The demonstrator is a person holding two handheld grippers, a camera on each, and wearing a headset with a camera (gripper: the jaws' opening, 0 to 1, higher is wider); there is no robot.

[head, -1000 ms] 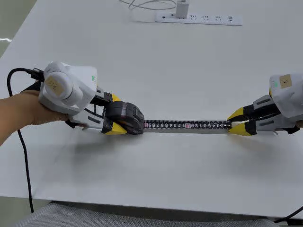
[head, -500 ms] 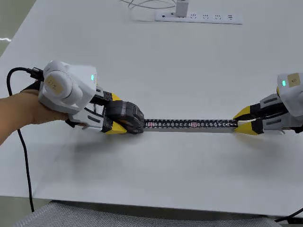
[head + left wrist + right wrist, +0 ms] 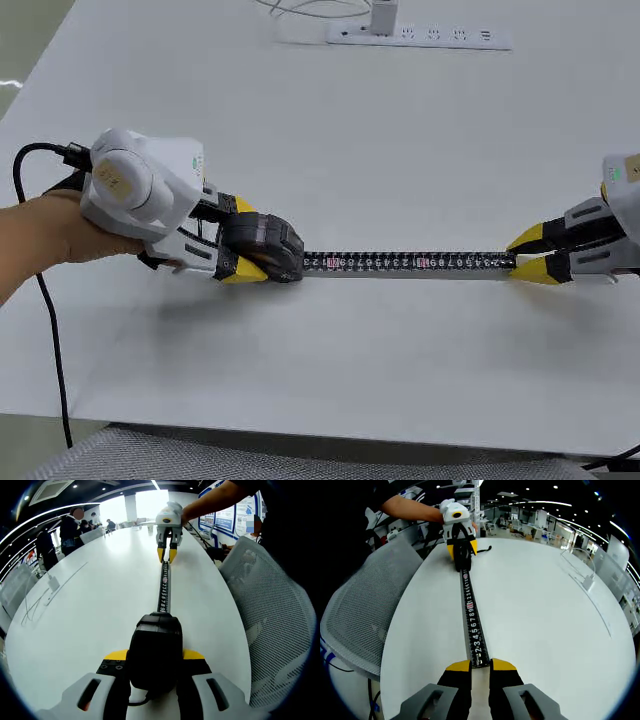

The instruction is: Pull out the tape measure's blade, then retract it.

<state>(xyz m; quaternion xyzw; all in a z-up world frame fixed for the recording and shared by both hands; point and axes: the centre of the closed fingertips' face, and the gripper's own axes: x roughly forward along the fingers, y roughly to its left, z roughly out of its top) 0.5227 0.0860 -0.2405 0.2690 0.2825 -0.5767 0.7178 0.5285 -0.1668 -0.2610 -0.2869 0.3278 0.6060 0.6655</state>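
The left tongs (image 3: 246,243) clamp the black, rounded plastic tape measure case (image 3: 268,245) at the left of the white surface (image 3: 350,130). Its dark numbered blade (image 3: 410,263) lies stretched rightward, its end pinched in the narrow right tongs (image 3: 522,257).

left gripper (image 3: 248,243) clamped, right gripper (image 3: 514,260) pinched

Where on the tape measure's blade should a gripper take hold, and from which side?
The blade's free end, approached head-on along its length from the side away from the case: it lies flat and straight on the table, so a pull there stays in line.
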